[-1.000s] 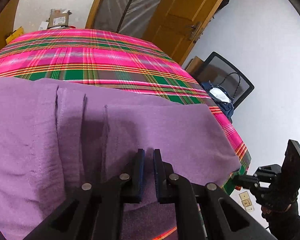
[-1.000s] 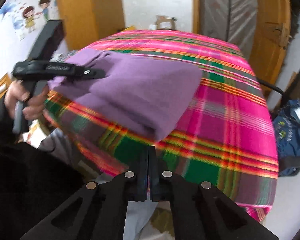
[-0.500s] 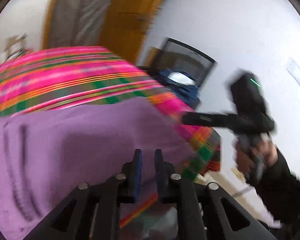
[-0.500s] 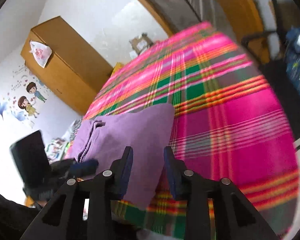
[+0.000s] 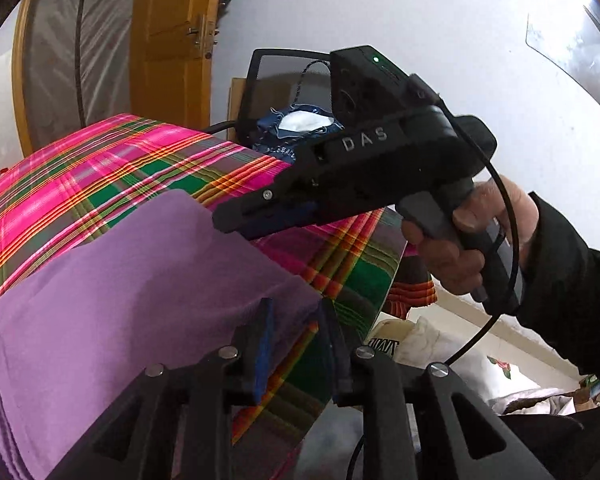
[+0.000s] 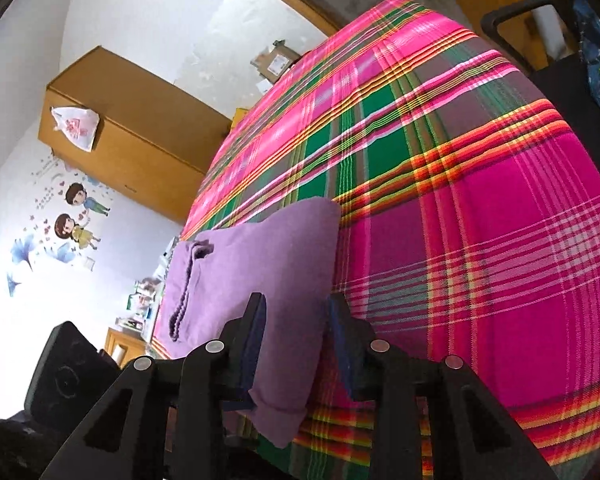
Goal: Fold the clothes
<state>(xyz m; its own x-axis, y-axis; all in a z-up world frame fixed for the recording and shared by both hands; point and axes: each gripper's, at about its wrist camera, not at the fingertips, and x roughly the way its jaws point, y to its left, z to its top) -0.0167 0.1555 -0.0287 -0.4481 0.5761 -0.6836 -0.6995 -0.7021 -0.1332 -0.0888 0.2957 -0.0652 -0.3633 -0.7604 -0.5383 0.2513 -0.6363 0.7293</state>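
Both my grippers, left and right, are opening their jaws around the near edge of the folded purple garment on the plaid tablecloth, not pressing, ready to grip for another fold

left gripper opening, right gripper opening

The folded garment lies on the worktop just ahead of the right gripper, its near corner between the jaws; a chair stands beyond.
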